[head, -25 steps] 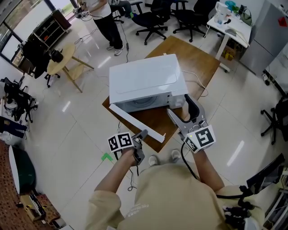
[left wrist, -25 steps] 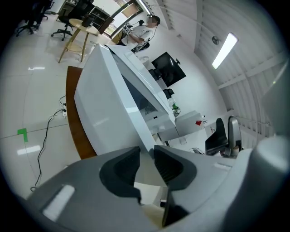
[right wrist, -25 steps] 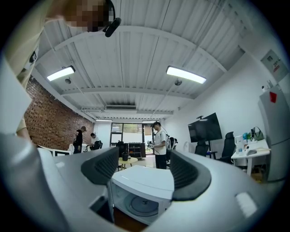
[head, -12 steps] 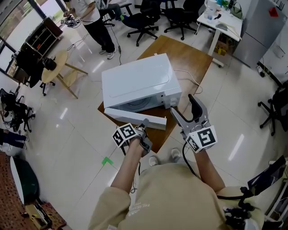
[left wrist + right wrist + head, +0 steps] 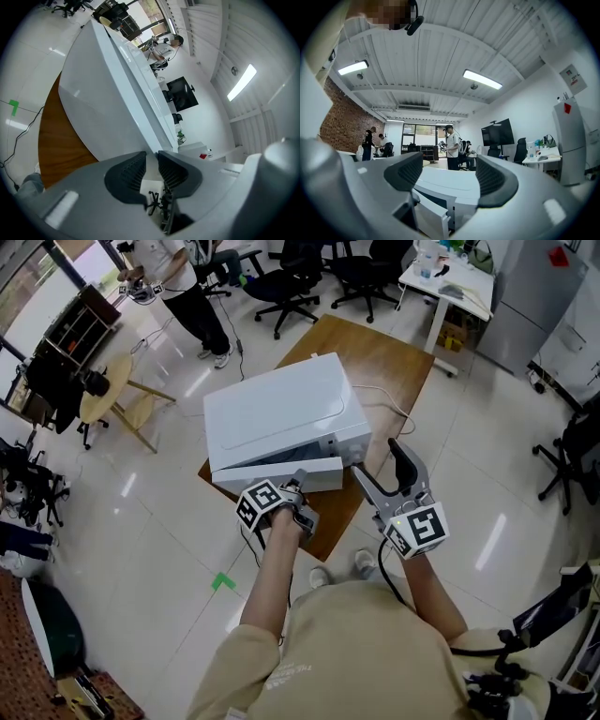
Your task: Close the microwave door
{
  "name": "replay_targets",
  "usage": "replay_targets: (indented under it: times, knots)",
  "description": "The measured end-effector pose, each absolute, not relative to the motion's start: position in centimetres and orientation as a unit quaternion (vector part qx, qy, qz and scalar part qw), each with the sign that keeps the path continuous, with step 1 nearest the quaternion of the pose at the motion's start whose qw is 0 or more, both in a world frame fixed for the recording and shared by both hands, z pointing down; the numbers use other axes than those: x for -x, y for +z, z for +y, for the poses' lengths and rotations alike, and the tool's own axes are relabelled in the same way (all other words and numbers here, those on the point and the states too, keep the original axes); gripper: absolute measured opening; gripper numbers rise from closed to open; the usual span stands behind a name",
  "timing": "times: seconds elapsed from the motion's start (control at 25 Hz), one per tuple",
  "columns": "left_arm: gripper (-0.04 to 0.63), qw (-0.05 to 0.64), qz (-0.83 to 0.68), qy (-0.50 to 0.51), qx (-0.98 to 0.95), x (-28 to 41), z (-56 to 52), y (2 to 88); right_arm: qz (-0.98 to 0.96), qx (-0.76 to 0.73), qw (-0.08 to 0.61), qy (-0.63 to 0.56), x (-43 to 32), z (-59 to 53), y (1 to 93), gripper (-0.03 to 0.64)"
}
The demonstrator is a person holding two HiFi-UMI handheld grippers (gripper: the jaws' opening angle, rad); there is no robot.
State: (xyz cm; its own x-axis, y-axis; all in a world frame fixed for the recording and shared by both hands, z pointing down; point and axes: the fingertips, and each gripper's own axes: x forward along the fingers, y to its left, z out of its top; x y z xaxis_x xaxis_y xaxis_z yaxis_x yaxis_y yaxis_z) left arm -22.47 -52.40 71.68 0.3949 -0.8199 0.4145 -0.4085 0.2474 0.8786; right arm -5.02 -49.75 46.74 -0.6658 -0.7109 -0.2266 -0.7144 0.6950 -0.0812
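Head view, looking steeply down – a white microwave [image 5: 277, 409] stands on the left half of a brown wooden table [image 5: 384, 362], its front facing the table's near edge. The microwave door [image 5: 281, 474], hinged at the left, lies almost flat against the front but is not fully shut: its free right end stands a little off the body. A white cable [image 5: 398, 409] runs from behind the microwave across the table's right half.

Left gripper [image 5: 299, 481]: at the near edge of the table, tips at the outer face of the door near its free end. In the left gripper view the left gripper [image 5: 151, 157] shows its ribbed pads drawn together to a thin slit with nothing pinched between them, and the white face of the door [image 5: 108, 103] fills the frame just beyond, brown table [image 5: 58, 140] below it.

Right gripper [image 5: 376, 457]: held off the table's near right edge, just beside the microwave's right front corner, touching nothing. In the right gripper view the right gripper [image 5: 450, 176] has its jaws spread wide and empty – the microwave [image 5: 450, 180] sits beyond the gap, with the edge of the ajar door [image 5: 429, 213] at lower left
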Motion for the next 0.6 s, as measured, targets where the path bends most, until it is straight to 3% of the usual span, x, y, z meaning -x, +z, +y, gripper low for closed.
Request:
replay_targets:
  times: [0.6]
  knots:
    - [0.092, 0.602, -0.550, -0.199, -0.544, 23.8, -56.9, 71.9, 0.915, 0.384, 0.125, 0.015, 6.6, -51.5, 46.1, 0.341]
